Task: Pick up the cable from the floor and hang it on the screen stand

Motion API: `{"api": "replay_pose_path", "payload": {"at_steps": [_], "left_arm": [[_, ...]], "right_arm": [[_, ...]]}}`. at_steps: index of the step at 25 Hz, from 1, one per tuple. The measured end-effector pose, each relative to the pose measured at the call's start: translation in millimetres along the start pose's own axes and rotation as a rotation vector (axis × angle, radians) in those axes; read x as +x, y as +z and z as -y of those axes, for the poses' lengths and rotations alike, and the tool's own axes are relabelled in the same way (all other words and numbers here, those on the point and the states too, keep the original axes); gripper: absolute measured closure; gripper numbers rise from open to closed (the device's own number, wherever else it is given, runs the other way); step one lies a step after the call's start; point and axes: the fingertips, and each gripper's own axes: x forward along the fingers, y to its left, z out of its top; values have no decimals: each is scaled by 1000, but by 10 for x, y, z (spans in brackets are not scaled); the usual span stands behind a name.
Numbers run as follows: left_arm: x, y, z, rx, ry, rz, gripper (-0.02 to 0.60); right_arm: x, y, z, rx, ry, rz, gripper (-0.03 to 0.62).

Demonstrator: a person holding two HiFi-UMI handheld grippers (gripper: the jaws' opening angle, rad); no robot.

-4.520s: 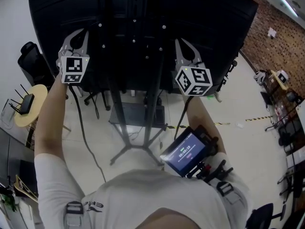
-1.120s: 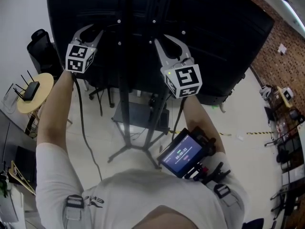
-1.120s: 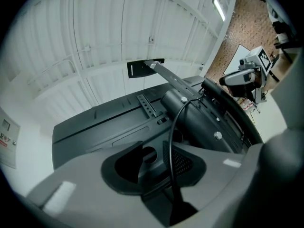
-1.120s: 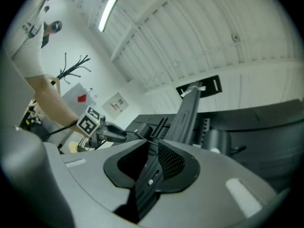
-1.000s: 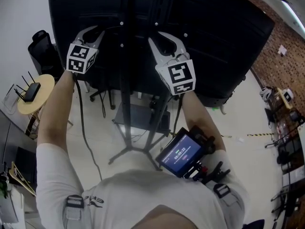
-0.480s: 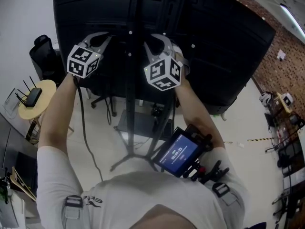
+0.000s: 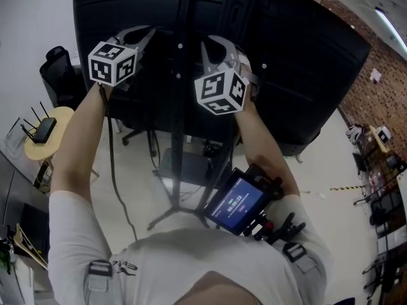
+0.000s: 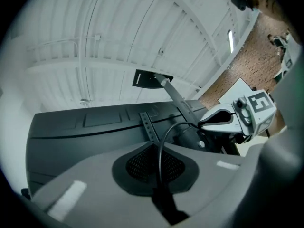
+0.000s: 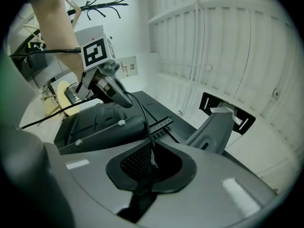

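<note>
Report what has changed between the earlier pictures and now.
The right tool swung left toward the pole of the screen stand, and its jaws have just been closing on the cable. The left tool rose a little and is shut on the same cable. The screen stand and the round side table stayed put.

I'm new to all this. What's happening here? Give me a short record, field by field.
Setting: a person behind a large black screen on its stand
Left gripper: fingers shut on the cable
Right gripper: fingers have just been closing, now pinching the same cable
Cable: thin, black, arcing between the two grippers
Grippers: held high, one either side of the stand's post
Hung yet: cannot tell
</note>
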Motion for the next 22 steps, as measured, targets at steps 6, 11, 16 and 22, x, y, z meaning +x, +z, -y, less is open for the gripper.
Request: {"api": "replay_pose_path", "payload": {"at_steps": [6,11,16,22], "left_arm": [[165,-174,-133,-50,84,-116,580],[166,-267,-147,-85,92,-150,580],[128,-276,-165,-108,98,-153,578],[52,-360,-100,-104,59,-154,568]], "right_arm": [[99,-16,52,16,-1,-56,559],[203,-43,34,17,22,-114,559],[286,-14,10,-29,41,-185,559],[355,-38,-40,-174,38,-266,563]]}}
